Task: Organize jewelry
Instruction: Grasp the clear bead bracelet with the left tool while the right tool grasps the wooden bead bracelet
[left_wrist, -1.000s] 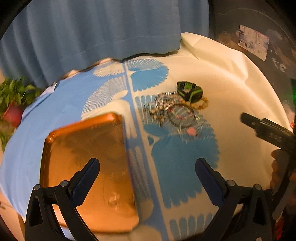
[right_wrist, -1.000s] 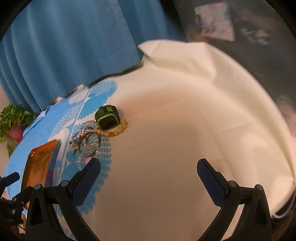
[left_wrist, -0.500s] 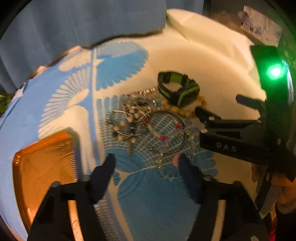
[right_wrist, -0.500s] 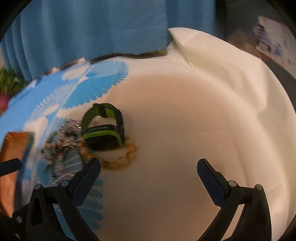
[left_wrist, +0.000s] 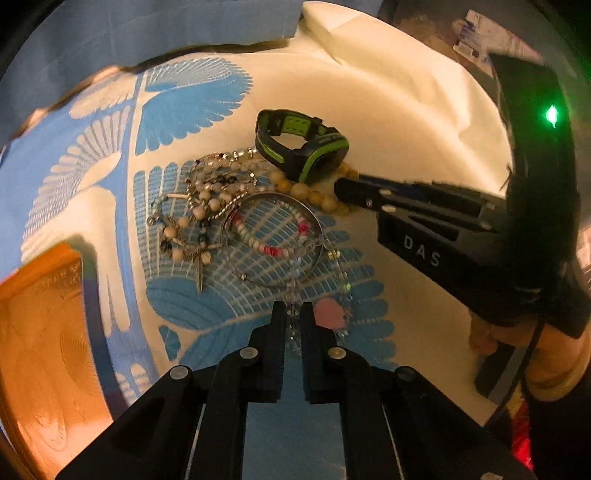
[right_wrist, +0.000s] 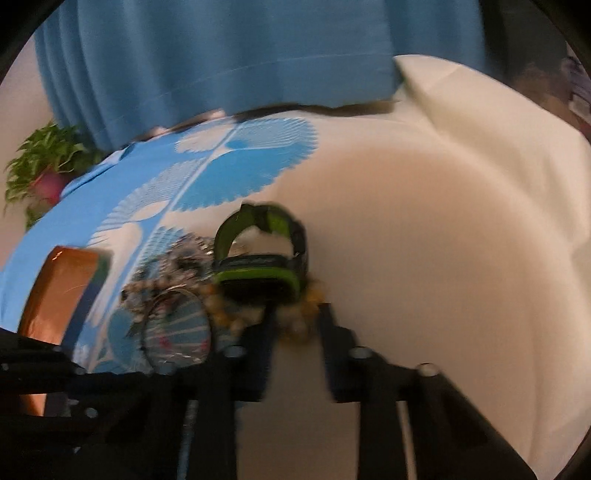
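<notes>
A jewelry heap lies on the blue-and-white cloth: a black-green watch (left_wrist: 303, 147), a beige bead bracelet (left_wrist: 303, 190), a metal bangle (left_wrist: 273, 240), tangled bead chains (left_wrist: 199, 206) and a pink pendant (left_wrist: 328, 314). My left gripper (left_wrist: 293, 314) is at the heap's near edge, its jaws closing tight on a clear bead strand (left_wrist: 294, 277). My right gripper (left_wrist: 340, 188) comes in from the right. In the blurred right wrist view its jaws (right_wrist: 298, 319) are closing on the beige bead bracelet (right_wrist: 295, 328), just in front of the watch (right_wrist: 258, 266).
A copper tray (left_wrist: 40, 332) sits left of the heap, its corner also in the right wrist view (right_wrist: 55, 288). A blue curtain (right_wrist: 221, 55) hangs behind the table and a potted plant (right_wrist: 44, 166) stands far left. A hand (left_wrist: 517, 332) holds the right gripper.
Both grippers came down and forward to the heap. The left went from wide open to shut on the clear strand; the right closed from wide open onto the beige beads.
</notes>
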